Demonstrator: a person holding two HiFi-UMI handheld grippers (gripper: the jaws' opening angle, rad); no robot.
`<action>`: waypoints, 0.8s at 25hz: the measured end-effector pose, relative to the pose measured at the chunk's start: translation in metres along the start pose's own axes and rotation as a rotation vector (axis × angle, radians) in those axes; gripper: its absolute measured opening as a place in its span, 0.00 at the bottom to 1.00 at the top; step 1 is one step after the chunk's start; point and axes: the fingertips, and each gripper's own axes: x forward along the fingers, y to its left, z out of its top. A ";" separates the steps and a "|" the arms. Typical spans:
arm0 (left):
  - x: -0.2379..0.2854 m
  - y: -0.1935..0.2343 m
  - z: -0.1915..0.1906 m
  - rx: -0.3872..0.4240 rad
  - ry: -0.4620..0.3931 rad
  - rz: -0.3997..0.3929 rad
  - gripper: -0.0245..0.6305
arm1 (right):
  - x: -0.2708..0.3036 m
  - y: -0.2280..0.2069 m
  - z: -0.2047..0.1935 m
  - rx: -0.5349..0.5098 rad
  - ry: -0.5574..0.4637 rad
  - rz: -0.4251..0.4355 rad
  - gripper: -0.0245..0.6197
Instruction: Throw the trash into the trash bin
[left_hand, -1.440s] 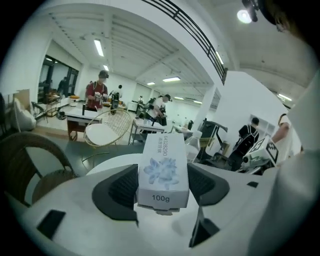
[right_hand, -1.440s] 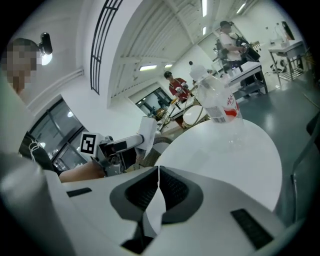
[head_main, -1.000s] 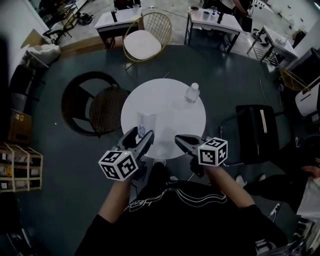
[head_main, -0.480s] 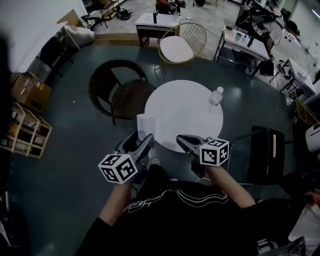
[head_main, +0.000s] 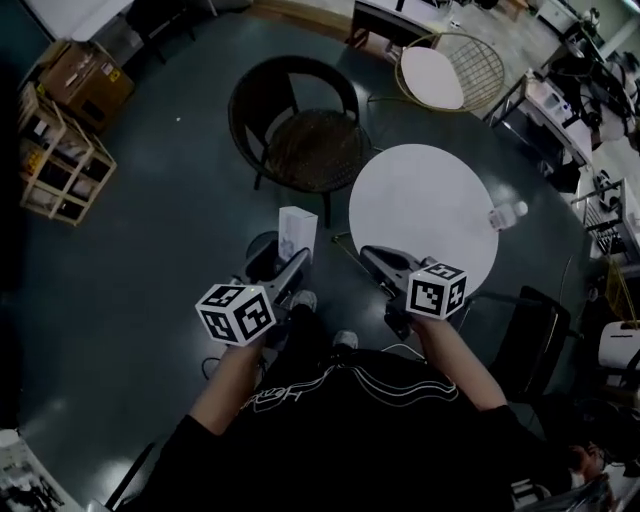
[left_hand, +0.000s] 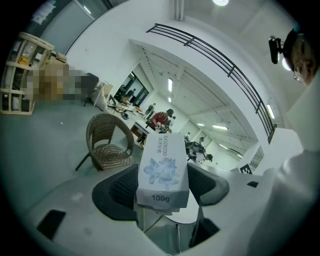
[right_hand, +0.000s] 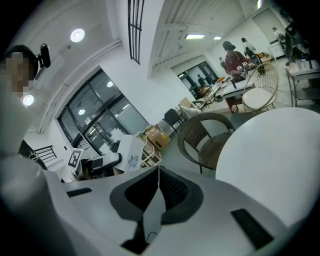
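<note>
Trash carton (left_hand: 163, 170) clamped upright in the left tool (head_main: 285, 262), held over the floor left of the tabletop (head_main: 425, 210), presumably bin-bound; right tool (head_main: 372, 260) closed, empty.

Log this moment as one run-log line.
left hand-held gripper: shut on white flower-printed cardboard box | right hand-held gripper: shut, empty | clear plastic bottle: on round white table | trash bin: unseen
</note>
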 end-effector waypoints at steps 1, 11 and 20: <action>-0.004 0.016 0.002 -0.017 0.005 0.019 0.50 | 0.016 0.003 0.000 0.004 0.018 0.009 0.09; -0.001 0.156 -0.013 -0.195 0.113 0.151 0.50 | 0.135 -0.007 -0.015 0.045 0.159 0.022 0.09; 0.026 0.265 -0.086 -0.245 0.306 0.236 0.50 | 0.211 -0.052 -0.072 0.124 0.276 -0.054 0.09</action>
